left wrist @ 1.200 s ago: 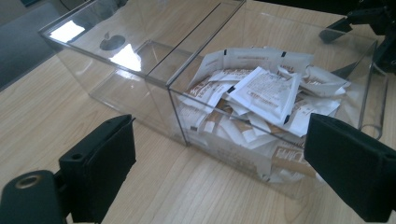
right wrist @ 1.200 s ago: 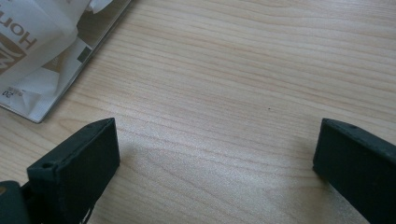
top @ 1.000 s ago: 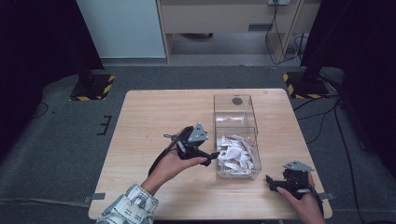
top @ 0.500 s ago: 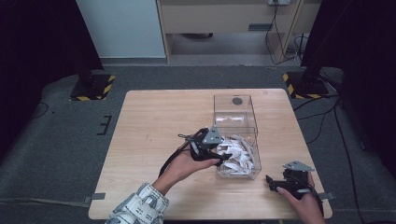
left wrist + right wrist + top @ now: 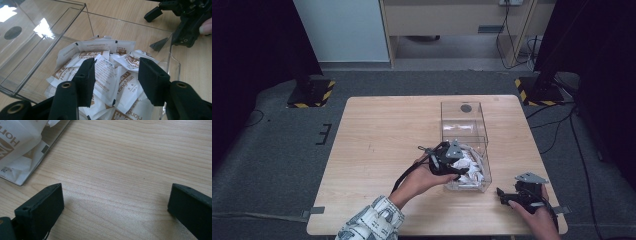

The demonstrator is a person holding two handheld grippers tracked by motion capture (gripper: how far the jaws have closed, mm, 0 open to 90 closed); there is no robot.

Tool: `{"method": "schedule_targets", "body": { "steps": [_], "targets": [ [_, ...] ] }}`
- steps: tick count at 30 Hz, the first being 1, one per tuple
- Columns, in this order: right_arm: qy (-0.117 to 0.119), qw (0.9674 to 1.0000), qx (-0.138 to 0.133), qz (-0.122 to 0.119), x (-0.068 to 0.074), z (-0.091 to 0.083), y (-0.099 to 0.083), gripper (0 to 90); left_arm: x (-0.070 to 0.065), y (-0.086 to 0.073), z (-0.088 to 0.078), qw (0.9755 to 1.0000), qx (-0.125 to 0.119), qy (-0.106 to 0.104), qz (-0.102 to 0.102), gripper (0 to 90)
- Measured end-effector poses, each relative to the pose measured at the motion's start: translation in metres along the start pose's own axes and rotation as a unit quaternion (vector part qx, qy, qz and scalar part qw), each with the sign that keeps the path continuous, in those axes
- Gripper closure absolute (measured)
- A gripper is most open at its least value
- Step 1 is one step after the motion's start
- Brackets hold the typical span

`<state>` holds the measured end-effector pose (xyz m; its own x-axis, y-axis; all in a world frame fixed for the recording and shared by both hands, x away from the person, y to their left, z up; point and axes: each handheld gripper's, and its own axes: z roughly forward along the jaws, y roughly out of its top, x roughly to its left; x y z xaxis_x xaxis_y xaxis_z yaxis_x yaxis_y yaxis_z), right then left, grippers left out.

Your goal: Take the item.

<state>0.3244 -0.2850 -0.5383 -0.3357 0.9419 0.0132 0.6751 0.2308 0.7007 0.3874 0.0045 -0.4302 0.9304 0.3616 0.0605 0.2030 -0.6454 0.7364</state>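
Observation:
A clear plastic box (image 5: 464, 122) stands on the wooden table (image 5: 382, 135), its near compartment heaped with several white and brown sachets (image 5: 107, 67). My left gripper (image 5: 457, 167) hangs over that heap, open, jaws apart just above the sachets (image 5: 469, 170) with nothing between them. In the left gripper view the gripper (image 5: 116, 80) looks straight down into the pile. My right gripper (image 5: 503, 195) rests low at the table's near right corner, open, over bare wood. The right gripper view has the gripper (image 5: 115, 202) wide apart, with the box's corner (image 5: 27, 152) at upper left.
The box's far compartment (image 5: 462, 112) holds no sachets and has a dark round spot on it. Bare wood stretches across the table's left half. Black stands with yellow-striped feet (image 5: 309, 92) flank the table on the grey floor, and a cabinet (image 5: 452, 20) stands beyond it.
My left gripper has moved right from the table's middle to over the sachet-filled compartment. The right gripper has stayed where it was.

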Motion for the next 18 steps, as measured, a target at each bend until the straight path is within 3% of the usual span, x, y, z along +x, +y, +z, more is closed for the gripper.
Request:
{"method": "schedule_targets", "body": {
  "steps": [9,18],
  "targets": [
    [0.000,1.0000,0.000,-0.001,0.000,0.000,0.000,0.8,0.000,0.000,0.013,0.9999,0.017,0.001,0.000,59.8],
    [0.000,1.0000,-0.001,-0.001,0.000,0.000,0.000,0.8,0.000,0.000,0.022,0.9993,0.035,0.001,0.013,72.6]
  ]
}}
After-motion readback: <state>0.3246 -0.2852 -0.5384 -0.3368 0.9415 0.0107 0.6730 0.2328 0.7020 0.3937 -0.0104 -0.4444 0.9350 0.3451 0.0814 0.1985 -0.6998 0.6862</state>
